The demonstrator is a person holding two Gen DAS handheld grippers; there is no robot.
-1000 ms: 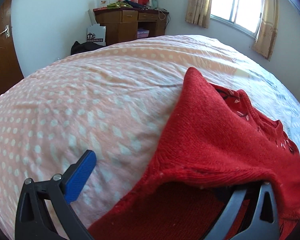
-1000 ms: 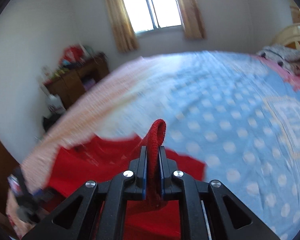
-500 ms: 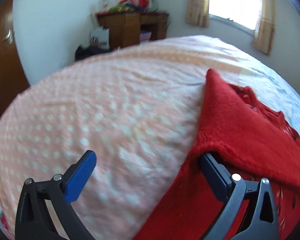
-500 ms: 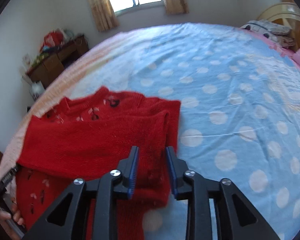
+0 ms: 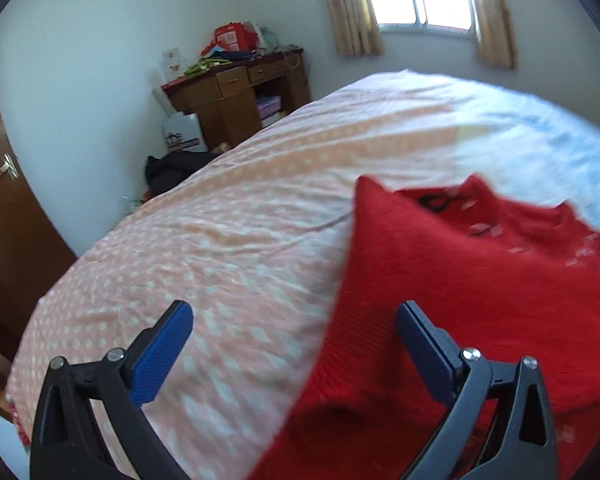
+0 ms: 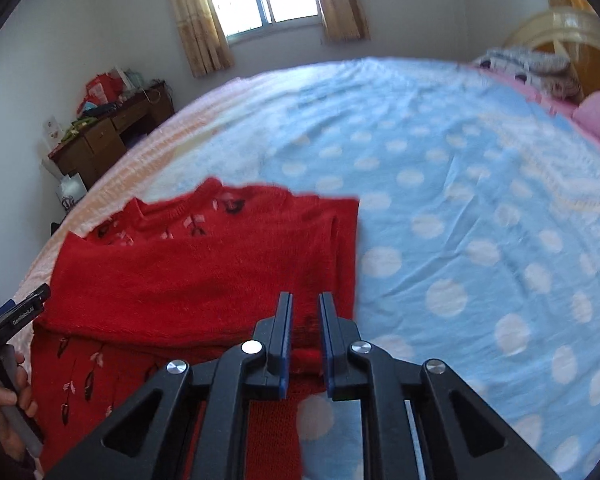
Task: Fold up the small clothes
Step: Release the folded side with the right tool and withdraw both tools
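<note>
The sweater (image 6: 204, 276) lies flat on the bed (image 6: 460, 208), ahead of and to the left of the right claw (image 6: 304, 336), with its right edge running down between that claw's jaws. Both sleeves appear to be folded across the chest, so the first folds look done; the lower body still spreads out long below the sleeves, and folding it up toward the collar seems to be what remains.

The right claw's jaws stand narrowly apart and are closing, with red knit seen in the gap but not visibly pinched by the pads. The left claw (image 5: 296, 344) is wide open and empty, the sweater's left edge lying under its right jaw.

The sweater is bright red knit, small, with dark and pale motifs near the collar and on the lower front.
</note>
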